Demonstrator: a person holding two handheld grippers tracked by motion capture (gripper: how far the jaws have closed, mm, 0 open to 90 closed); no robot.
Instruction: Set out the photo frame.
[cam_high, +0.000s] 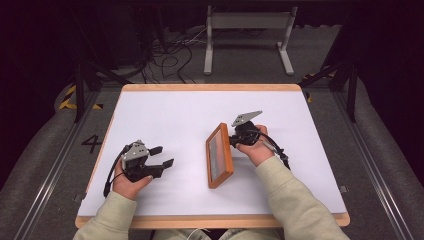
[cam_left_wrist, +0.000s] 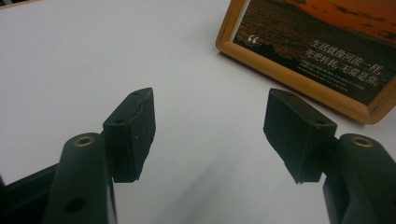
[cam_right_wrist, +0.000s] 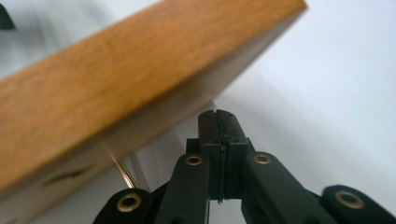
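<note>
- Two hand-held grippers work over a white table (cam_high: 165, 115), one in each of the person's hands, with both cream-sleeved forearms coming in from the bottom edge of the high view.
- Left gripper (cam_high: 162, 156) sits in the lower left of the high view, gripped from below by the left hand (cam_high: 131, 181); it points toward the right of the frame, low over the tabletop.
- Its jaws stand apart with nothing between them; in the left gripper view the two black pads (cam_left_wrist: 133, 133) frame bare white table.
- Right gripper (cam_high: 233, 138) lies right of centre in the high view, the right hand (cam_high: 256, 150) wrapped round its body, wrist angled up and to the left, grey plate uppermost.
- Its jaws are pressed together; in the right gripper view the closed tips (cam_right_wrist: 218, 122) sit just under the wooden side of the frame, and whether they touch it I cannot tell.
- A wooden picture frame (cam_high: 219, 156) stands near the middle of the table, tilted up on one long edge, its glass facing left.
- In the left gripper view the picture frame (cam_left_wrist: 299, 79) fills the upper right corner, showing a dark orange scene with pale lettering.
</note>
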